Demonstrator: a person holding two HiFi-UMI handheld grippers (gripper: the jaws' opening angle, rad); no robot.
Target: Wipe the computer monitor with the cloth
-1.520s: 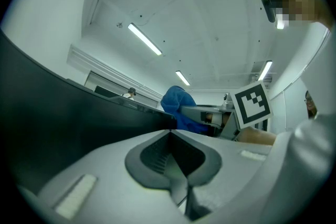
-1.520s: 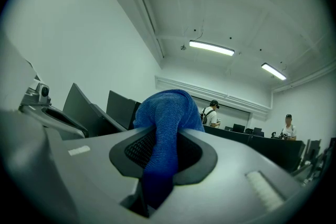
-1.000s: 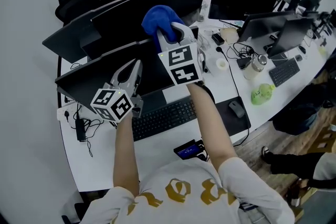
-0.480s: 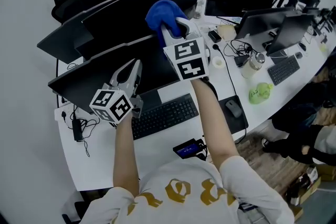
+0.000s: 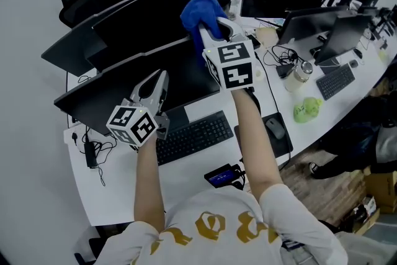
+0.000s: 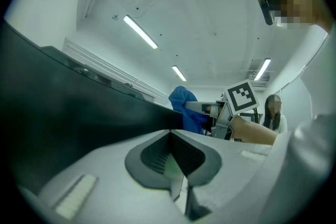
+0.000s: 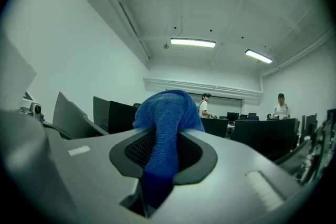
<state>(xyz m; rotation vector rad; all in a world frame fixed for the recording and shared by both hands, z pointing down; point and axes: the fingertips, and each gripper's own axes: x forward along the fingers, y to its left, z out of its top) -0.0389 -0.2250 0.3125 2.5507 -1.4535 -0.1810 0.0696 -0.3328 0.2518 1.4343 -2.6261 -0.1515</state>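
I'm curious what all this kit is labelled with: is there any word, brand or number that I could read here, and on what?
No text reads clearly.
Shirt print: gold shapes, partly cut off, not readable.
Marker cubes: black-and-white square patterns, no letters.
Keyboard: key legends too small.
Phone: screen too small to read.
Blue cloth: no label shows.

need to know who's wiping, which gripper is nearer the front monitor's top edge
Right. The right gripper holds the blue cloth up at the monitor's top edge. The left gripper, shut and empty, is lower down in front of the screen.
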